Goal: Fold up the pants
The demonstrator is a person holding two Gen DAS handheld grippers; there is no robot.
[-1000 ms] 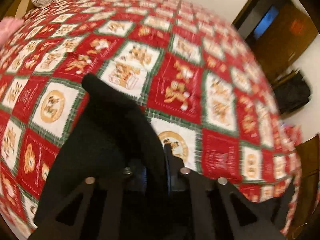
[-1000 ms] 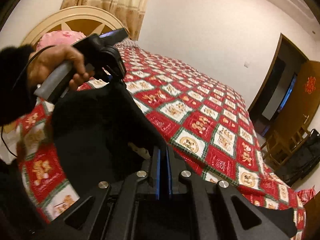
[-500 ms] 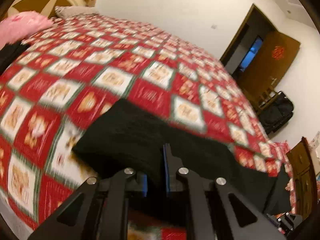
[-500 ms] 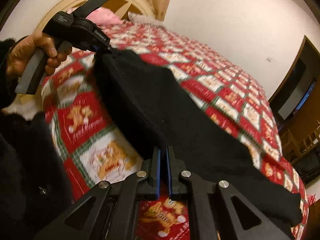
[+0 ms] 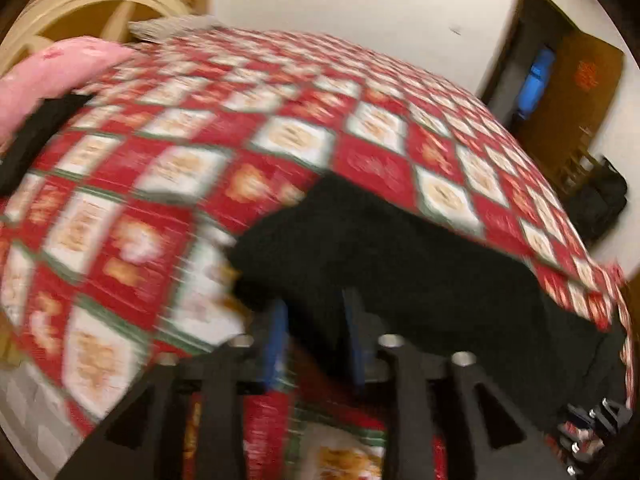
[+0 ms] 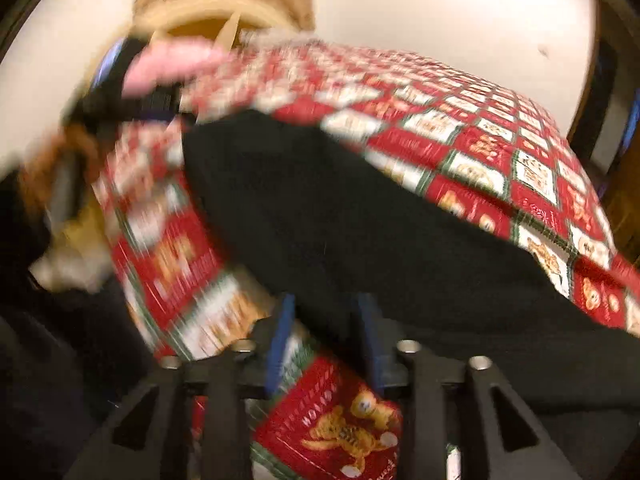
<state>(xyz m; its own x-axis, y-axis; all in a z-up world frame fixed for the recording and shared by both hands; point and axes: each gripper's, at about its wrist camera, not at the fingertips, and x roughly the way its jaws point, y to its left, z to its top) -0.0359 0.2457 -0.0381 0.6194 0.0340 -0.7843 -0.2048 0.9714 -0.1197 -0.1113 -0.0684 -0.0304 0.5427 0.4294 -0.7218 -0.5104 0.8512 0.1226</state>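
Left wrist view, blurred: black pants (image 5: 400, 264) lie flat on red patchwork bedspread (image 5: 280, 148), near its front edge; left gripper (image 5: 316, 332) jaws apart, fabric edge between them; pink pillow (image 5: 52, 76) and cream headboard (image 5: 80, 8) behind pants; wooden door (image 5: 576, 92) far right. Right gripper (image 6: 326, 332) jaws apart at pants (image 6: 340, 208) edge too.

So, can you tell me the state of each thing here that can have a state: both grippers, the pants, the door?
left gripper: open, fingers on either side of the pants' edge
right gripper: open, at the pants' near edge
black pants: lying spread on the bedspread, not gripped
pink pillow: lying at the headboard
door: open
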